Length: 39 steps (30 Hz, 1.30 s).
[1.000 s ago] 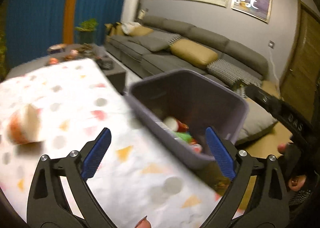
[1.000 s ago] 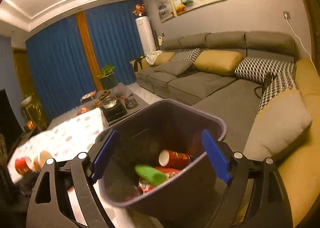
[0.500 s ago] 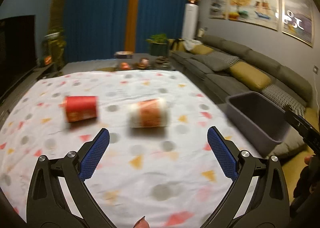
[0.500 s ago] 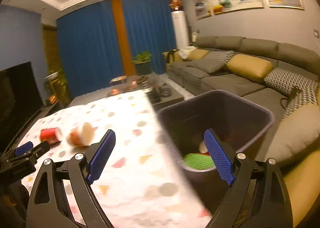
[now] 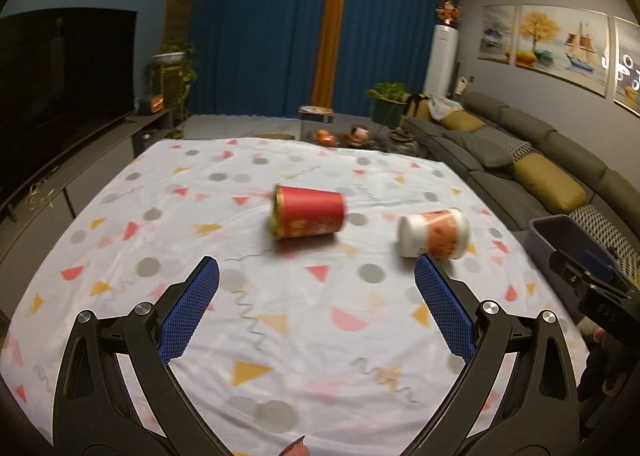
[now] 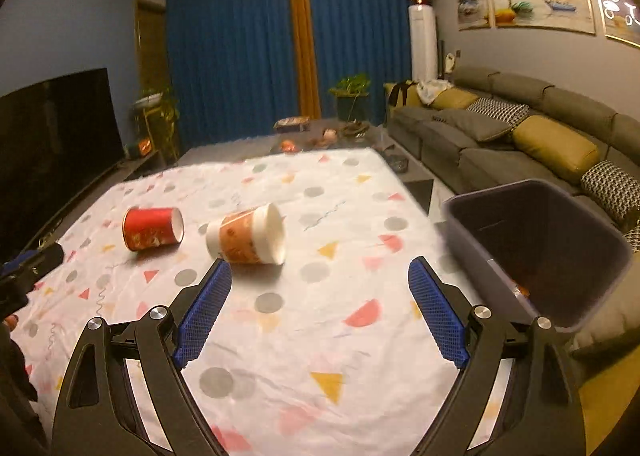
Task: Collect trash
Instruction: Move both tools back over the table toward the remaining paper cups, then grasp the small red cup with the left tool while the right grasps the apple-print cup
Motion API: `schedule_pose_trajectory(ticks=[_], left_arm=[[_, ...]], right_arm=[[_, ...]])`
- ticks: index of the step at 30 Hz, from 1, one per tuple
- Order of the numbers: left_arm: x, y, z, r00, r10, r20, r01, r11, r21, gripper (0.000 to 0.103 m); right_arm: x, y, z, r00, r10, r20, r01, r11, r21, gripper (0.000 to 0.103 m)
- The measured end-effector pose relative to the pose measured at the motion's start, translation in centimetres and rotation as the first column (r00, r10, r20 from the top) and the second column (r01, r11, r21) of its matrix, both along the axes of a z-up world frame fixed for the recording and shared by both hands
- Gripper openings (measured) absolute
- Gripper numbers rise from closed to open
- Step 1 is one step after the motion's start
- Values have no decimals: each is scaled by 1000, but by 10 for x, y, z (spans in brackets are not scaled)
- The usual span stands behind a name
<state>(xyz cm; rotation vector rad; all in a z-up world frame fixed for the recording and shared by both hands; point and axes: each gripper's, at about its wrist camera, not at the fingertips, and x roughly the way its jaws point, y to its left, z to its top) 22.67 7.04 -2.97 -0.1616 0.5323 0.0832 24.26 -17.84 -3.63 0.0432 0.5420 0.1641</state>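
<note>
Orange cup (image 6: 248,236) beyond right gripper (image 6: 318,310) (spread).

Red cup (image 5: 310,216) and white cup (image 5: 434,233) lie toppled on spotted tablecloth (image 5: 200,184)

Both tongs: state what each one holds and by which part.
Nothing is held. The left tongs and right tongs are open and empty; the red cup and white cup lie on the tablecloth.

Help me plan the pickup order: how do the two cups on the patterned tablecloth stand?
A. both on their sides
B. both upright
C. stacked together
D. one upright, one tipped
A: the red cup and the orange-and-white cup both lie on their sides, apart.
</note>
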Motion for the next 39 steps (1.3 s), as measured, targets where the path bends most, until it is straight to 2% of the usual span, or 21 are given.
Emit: schedule_pose_trajectory(ticks=[4, 14, 19, 30, 31, 34, 37, 39], left_arm=[[6, 16, -4, 1000, 15, -6, -15, 1000, -8, 96], [42, 48, -15, 999, 33, -19, -34, 998, -50, 96], [61, 54, -19, 1000, 13, -11, -14, 998, -65, 96], [107, 59, -41, 997, -51, -63, 44, 993, -108, 96], [112, 60, -44, 996, -58, -70, 49, 992, -120, 95], [126, 62, -52, 992, -82, -97, 67, 986, -150, 83], [140, 60, -61, 984, -118, -133, 95, 982, -165, 67], [145, 59, -66, 978, -153, -143, 124, 974, -192, 53]], right_arm=[[17, 26, -8, 999, 36, -37, -35, 999, 17, 87], [68, 92, -31, 994, 49, -94, -54, 997, -51, 89], [92, 106, -42, 993, 15, -118, -24, 997, -77, 89], [120, 111, -55, 988, -14, -157, -3, 995, -104, 89], [120, 111, -55, 988, -13, -156, -3, 995, -99, 89], [123, 112, -57, 986, -1, -169, -17, 995, -102, 81], [123, 111, -58, 984, 8, -177, -26, 995, -97, 79], [122, 110, -58, 984, 17, -178, -33, 995, -92, 79]])
